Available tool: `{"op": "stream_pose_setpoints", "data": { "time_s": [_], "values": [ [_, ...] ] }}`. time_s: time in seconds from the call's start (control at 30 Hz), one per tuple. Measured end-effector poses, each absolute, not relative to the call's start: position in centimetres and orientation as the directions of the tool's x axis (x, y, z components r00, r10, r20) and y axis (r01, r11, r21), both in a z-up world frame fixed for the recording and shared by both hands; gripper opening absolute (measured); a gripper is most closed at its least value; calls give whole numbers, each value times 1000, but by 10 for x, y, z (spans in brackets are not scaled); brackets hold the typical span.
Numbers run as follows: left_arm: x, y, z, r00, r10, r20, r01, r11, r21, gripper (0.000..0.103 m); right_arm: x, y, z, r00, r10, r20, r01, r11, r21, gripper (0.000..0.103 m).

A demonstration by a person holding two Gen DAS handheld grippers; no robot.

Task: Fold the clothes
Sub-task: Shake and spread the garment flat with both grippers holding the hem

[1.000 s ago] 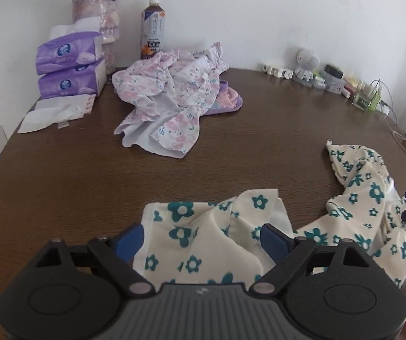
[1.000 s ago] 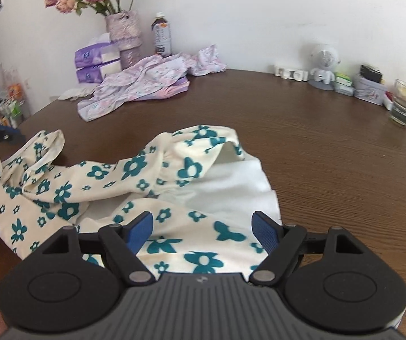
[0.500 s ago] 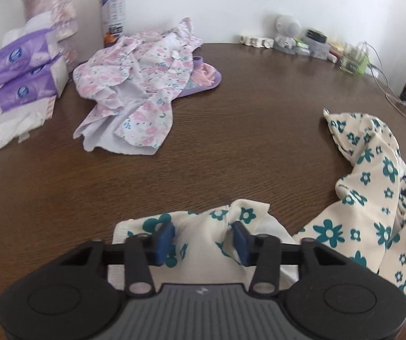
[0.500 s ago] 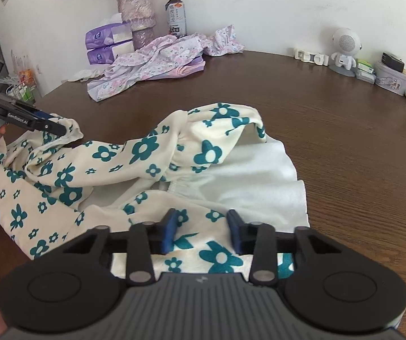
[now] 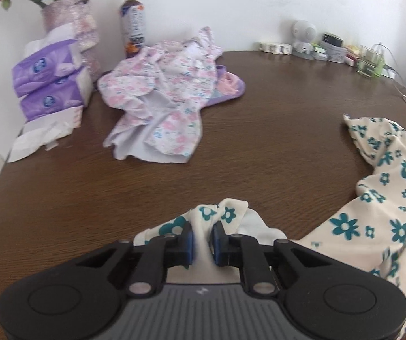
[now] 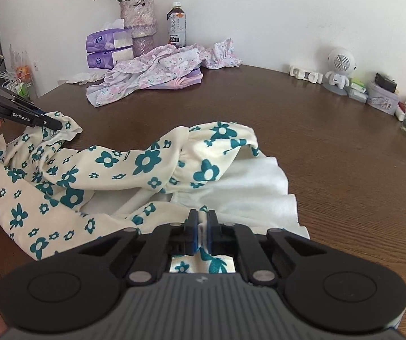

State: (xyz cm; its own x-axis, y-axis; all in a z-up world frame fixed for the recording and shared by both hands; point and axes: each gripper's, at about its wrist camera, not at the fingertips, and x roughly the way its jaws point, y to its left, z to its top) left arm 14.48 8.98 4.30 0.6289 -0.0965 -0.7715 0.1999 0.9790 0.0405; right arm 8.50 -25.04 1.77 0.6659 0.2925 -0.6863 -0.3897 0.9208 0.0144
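Left gripper [image 5: 202, 238] clamped on a bunched edge of the cream garment [image 6: 146, 164]; blue pads nearly together with cloth pinched between. Right gripper [image 6: 202, 231] likewise closed narrow on another fold of the same garment. Garment: cream fabric, teal flower print, plain white inner face showing near the right gripper — crumpled, stretched across the near side of the brown wooden table [image 6: 330, 147]. Second garment [image 5: 169, 96], pink-and-lilac floral, heaped at the far side beside the purple tissue packs [image 5: 47, 85] and the bottle [image 6: 177, 28]. Readable: "GenRobot.AI" on the left gripper's arm in the right wrist view; Chinese characters on the bottle label, too small to transcribe.
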Motion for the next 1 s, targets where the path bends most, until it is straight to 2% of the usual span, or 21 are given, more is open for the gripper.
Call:
{"op": "stream_pose_setpoints", "data": {
  "time_s": [0.53, 0.7, 0.77, 0.8, 0.83, 1.0],
  "values": [
    [144, 116, 41, 674, -16, -739, 63, 997, 37, 13, 25, -277, 19, 690, 194, -697, -266, 964, 5, 5],
    [131, 124, 53, 700, -30, -714, 38, 999, -4, 29, 14, -282, 17, 709, 200, -677, -243, 969, 32, 7],
    [120, 129, 63, 717, -24, -697, 19, 1000, -15, 52, 10, -285, 21, 727, 204, -656, -228, 972, 50, 18],
    [113, 132, 68, 729, -22, -684, 8, 1000, -23, 56, 9, -288, 23, 735, 200, -648, -216, 975, 56, 22],
    [105, 135, 74, 740, -21, -673, 0, 1000, -31, 58, 8, -290, 26, 743, 195, -640, -203, 977, 62, 31],
    [65, 137, 85, 752, -79, -654, 45, 997, -68, 69, -1, -296, 27, 749, 194, -633, -182, 980, 84, 44]
  ]
}}
